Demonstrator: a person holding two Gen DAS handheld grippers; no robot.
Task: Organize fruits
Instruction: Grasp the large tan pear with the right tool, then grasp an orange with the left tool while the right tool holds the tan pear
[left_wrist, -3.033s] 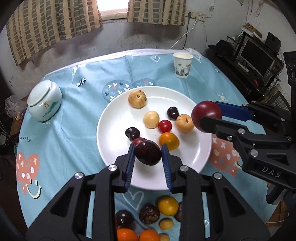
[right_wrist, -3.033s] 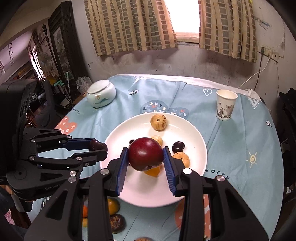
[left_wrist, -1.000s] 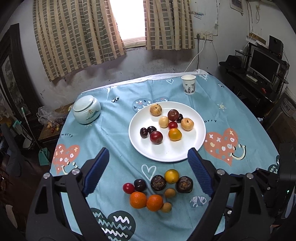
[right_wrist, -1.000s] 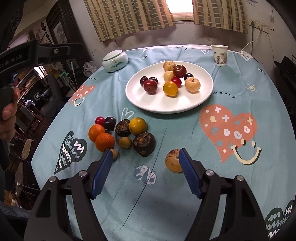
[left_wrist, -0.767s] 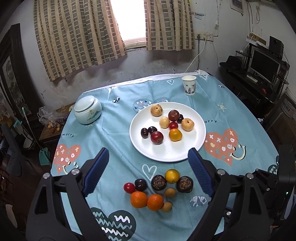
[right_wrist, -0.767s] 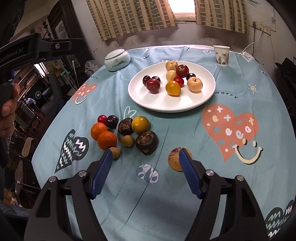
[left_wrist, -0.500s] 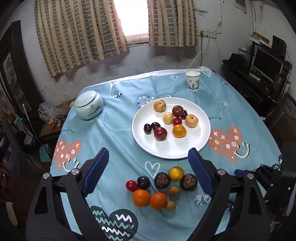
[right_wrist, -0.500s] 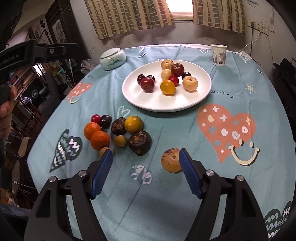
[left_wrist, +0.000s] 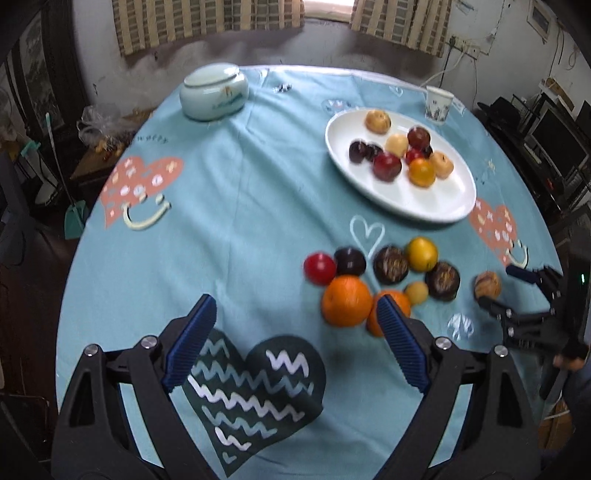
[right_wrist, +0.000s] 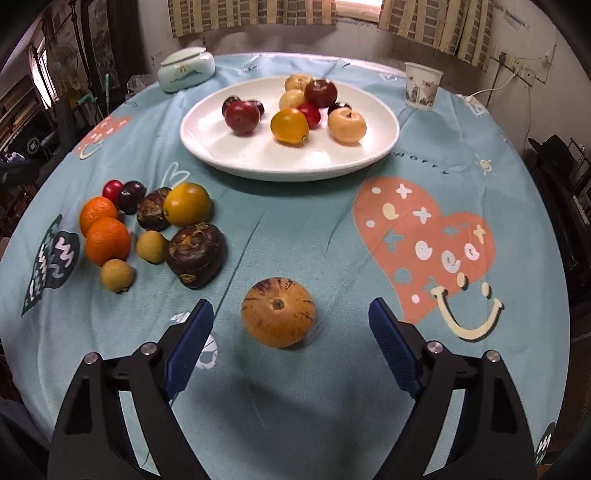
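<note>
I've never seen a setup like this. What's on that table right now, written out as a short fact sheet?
surface: round table with a blue patterned cloth
plate: white plate holding nine fruits
loose fruit: a cluster near the plate, on the cloth
lone fruit: tan streaked fruit apart from the cluster
right gripper: jaws just opening, empty, astride the lone fruit
left gripper: jaws open, empty
other items: lidded jar, paper cup

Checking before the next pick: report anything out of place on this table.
One tan, purple-streaked fruit lies alone on the cloth, apart from the cluster to its left and off the plate. It sits just ahead of the open right gripper, untouched. Nothing looks spilled or damaged.
</note>
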